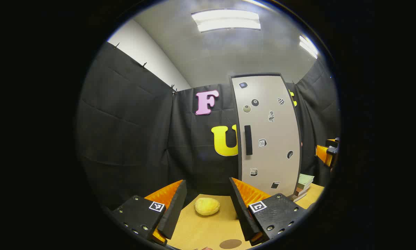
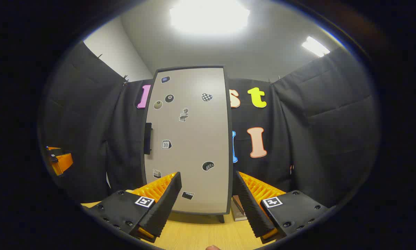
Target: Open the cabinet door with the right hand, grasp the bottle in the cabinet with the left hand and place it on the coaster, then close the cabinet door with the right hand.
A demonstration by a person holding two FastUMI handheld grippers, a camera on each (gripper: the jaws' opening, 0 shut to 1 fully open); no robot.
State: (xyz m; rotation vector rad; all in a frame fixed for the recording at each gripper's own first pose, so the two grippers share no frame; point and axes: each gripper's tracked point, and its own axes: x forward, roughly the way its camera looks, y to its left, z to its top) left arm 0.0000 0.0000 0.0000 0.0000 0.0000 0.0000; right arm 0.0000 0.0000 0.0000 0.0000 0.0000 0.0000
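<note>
A tall grey cabinet [image 1: 268, 139] with a shut door stands at the back of the wooden table; stickers dot the door and a dark vertical handle [image 1: 248, 140] sits near its left edge. In the right gripper view the same cabinet [image 2: 189, 139] is straight ahead, its handle [image 2: 147, 138] on the left side. A round brown coaster [image 1: 230, 243] lies on the table close in front. My left gripper [image 1: 208, 191] is open and empty, well short of the cabinet. My right gripper [image 2: 208, 184] is open too, facing the door. The bottle is hidden.
A yellow lemon-like object [image 1: 207, 206] lies on the table [image 1: 201, 231] between the left fingers. A stack of books [image 1: 302, 186] rests right of the cabinet, also books [image 2: 238, 207] at its foot. The other gripper [image 1: 327, 154] shows at the right edge.
</note>
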